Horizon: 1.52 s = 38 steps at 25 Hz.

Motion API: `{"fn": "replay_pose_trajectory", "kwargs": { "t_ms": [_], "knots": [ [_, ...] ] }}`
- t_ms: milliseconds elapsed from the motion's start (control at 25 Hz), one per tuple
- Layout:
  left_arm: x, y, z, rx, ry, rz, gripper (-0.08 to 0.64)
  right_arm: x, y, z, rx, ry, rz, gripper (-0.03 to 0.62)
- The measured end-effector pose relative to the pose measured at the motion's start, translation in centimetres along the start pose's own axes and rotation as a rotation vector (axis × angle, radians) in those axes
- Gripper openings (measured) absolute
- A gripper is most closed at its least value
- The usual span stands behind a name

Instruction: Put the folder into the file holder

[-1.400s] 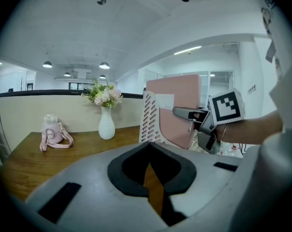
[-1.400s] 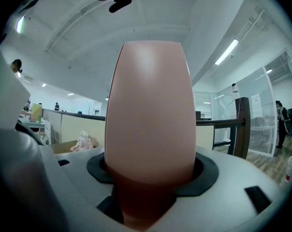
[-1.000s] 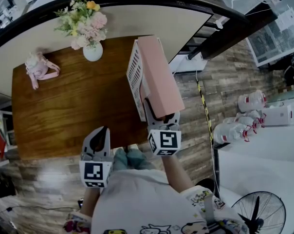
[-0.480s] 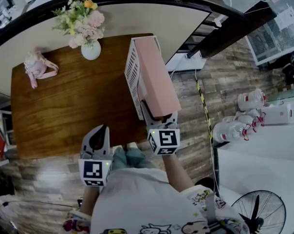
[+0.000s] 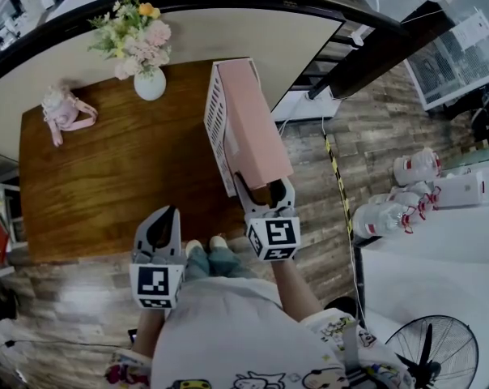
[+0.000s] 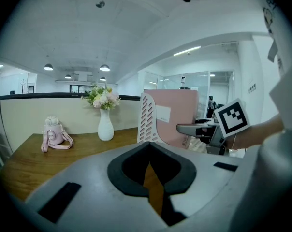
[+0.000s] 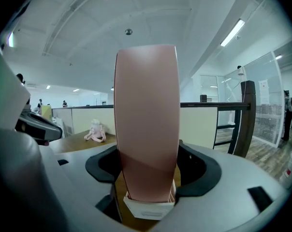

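Observation:
A pink folder [image 5: 253,124] stands on edge inside the white slotted file holder [image 5: 218,128] on the wooden table [image 5: 107,177]. My right gripper [image 5: 261,189] is at the folder's near end. Its jaws are opening, with the folder [image 7: 147,120] between them and the pads no longer pressing it. My left gripper [image 5: 159,221] hangs shut and empty over the table's near edge, left of the holder. In the left gripper view, the holder [image 6: 147,120] and folder [image 6: 177,115] stand to the right, with the right gripper [image 6: 194,128] beside them.
A white vase of flowers [image 5: 150,83] stands at the table's far side. A pink bottle with a strap [image 5: 62,108] lies at the far left corner. Water jugs [image 5: 390,217] and a fan [image 5: 431,351] are on the floor to the right.
The right gripper's jaws have spread wider around the folder's near end. The folder and holder sit slightly further from me. The left gripper has barely moved.

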<state>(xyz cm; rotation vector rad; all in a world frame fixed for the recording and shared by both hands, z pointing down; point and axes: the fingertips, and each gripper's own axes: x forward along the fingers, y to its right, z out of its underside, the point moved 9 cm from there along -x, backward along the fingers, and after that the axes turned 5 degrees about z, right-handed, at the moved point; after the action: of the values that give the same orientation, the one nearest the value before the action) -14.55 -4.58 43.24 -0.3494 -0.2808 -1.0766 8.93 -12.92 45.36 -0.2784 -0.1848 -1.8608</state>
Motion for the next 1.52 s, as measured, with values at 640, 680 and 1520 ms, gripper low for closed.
{"fn": "replay_pose_trajectory", "kwargs": {
  "t_ms": [640, 680, 1520],
  "knots": [
    [-2.8, 3.4, -0.5, 0.037, 0.068, -0.014, 0.005, -6.3, 1.4, -0.2, 0.023, 0.044, 0.009, 0.293],
    [-3.0, 3.6, -0.5, 0.039, 0.071, -0.013, 0.005, -6.7, 1.5, -0.2, 0.029, 0.047, 0.01, 0.293],
    [-4.8, 7.3, -0.6, 0.08, 0.088, 0.042, 0.005, -14.1, 2.8, -1.0, 0.107, 0.037, -0.113, 0.14]
  ]
}}
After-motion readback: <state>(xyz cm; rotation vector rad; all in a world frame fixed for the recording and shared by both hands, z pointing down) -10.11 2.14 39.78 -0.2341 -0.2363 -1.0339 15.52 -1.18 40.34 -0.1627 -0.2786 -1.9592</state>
